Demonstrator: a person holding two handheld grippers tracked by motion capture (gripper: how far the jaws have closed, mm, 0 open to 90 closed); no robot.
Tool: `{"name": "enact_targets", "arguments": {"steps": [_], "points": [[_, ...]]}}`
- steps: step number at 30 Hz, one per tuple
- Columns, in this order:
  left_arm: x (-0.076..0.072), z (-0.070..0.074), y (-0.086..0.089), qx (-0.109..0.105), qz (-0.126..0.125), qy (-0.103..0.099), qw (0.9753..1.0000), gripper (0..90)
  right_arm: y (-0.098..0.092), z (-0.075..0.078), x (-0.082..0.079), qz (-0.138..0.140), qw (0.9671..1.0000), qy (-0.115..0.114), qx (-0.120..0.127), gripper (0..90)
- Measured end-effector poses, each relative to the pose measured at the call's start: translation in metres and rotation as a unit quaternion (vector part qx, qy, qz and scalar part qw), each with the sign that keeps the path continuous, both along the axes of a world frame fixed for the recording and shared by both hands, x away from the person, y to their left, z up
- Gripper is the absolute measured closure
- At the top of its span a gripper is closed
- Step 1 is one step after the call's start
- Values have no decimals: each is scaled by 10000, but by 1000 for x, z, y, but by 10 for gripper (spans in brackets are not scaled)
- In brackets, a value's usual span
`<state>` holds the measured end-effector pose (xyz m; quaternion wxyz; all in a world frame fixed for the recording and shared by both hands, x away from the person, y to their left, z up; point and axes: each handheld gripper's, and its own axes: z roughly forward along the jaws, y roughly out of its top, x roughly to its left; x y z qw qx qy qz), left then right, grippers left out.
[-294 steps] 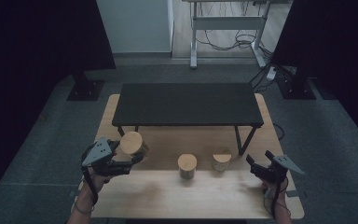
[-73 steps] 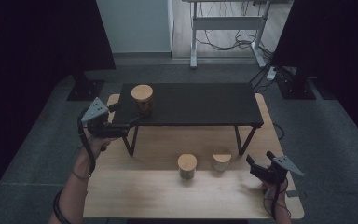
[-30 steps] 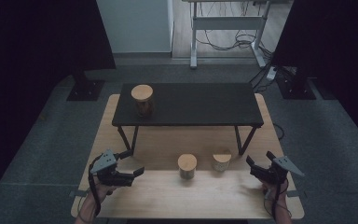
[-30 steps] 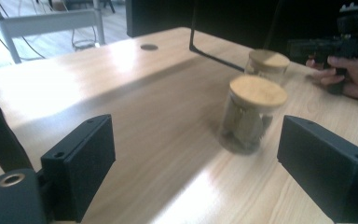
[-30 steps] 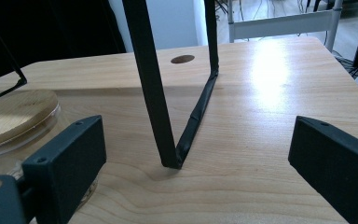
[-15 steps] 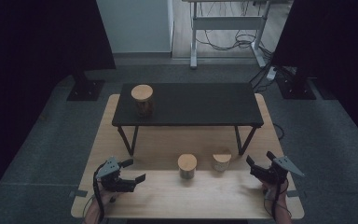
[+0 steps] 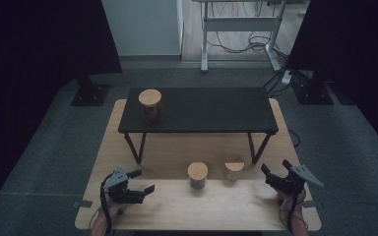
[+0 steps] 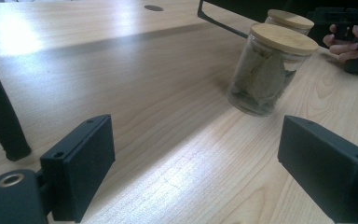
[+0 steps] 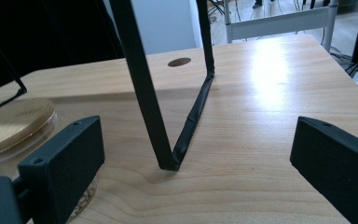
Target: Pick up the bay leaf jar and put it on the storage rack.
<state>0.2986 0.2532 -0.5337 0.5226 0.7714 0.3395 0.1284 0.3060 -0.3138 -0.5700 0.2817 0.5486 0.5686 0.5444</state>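
Left gripper (image 7: 140,182) lowered to table, open, leaf-filled jar (image 8: 269,70) ahead

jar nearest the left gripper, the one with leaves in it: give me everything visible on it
The leaf jar is a clear glass cylinder with a flat round bamboo-looking lid, shut. Inside are dried grey-green leaves that look like bay, filling most of its height. It stands upright on the wooden table, just in front of the black shelf. A second lidded jar sits close behind it. Nothing grips it; the left gripper faces it with jaws wide open, well short.
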Motion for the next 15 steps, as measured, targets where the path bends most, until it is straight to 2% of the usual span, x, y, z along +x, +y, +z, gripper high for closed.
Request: {"name": "enact_targets", "arguments": {"steps": [3,9,15], "points": [[0,-1,0,26,-11,7,10000,104,-2,0,0,-70,9999,47,72,28],[1,-1,0,34,-7,20,10000,104,2,1,-4,254,9996,110,-64,44],[2,-1,1,-3,-3,25,10000,104,7,17,-17,656,9977,-151,25,65]]}}
